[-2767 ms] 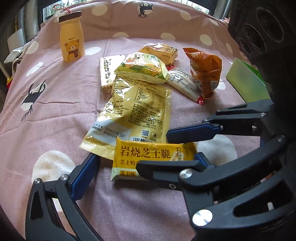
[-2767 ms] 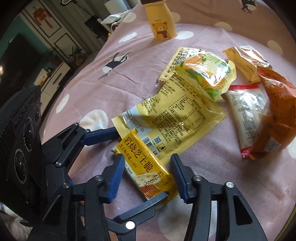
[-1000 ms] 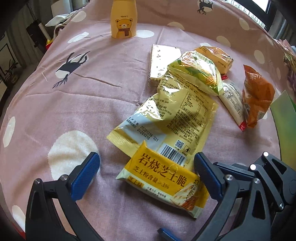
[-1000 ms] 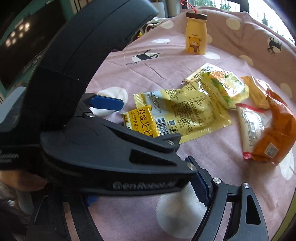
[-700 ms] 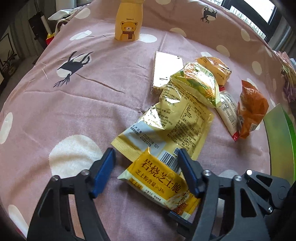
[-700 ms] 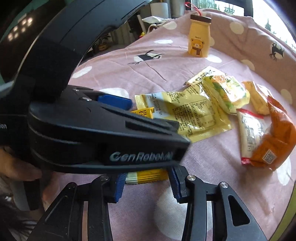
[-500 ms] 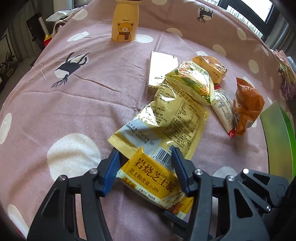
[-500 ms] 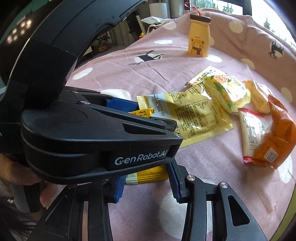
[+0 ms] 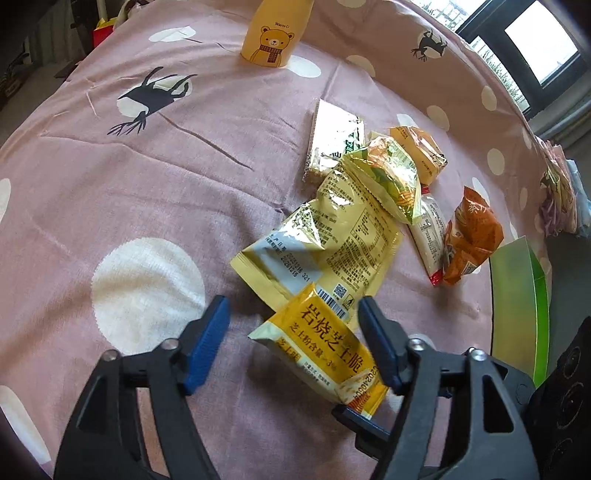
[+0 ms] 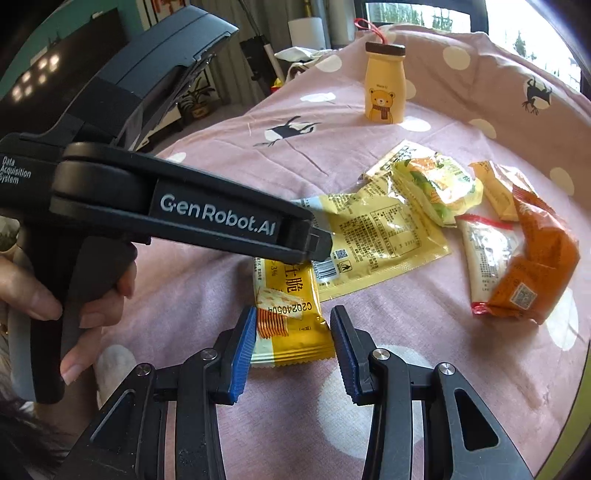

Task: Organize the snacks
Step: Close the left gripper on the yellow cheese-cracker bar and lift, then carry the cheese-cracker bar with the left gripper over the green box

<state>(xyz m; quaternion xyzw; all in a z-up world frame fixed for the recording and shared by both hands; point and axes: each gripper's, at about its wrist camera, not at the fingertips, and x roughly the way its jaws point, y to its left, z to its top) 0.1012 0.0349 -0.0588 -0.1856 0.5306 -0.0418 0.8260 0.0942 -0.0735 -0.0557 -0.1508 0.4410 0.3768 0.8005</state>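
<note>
We are seeing left gripper (image 9: pixel 293 339) jaws standing apart, straddling yellow cracker packet (image 9: pixel 325 354), neither pad touching. Packet is overlapping large yellow pouch (image 9: pixel 332 236). Bear bottle (image 9: pixel 273 35) is standing upright far back on pink spotted cloth (image 9: pixel 110 177).

Pink deer-print cloth (image 9: pixel 110 177), yellow bear bottle (image 10: pixel 385 83), green box (image 9: pixel 517 291)

- We see a pink bedspread (image 9: pixel 184 192) with white dots and deer prints carrying everything.
- Ahead of our grippers lies a snack cluster: a large yellow pouch (image 9: pixel 332 240), an orange bag (image 9: pixel 471 236).
- Farther ahead stands a bear bottle (image 10: pixel 385 83).
</note>
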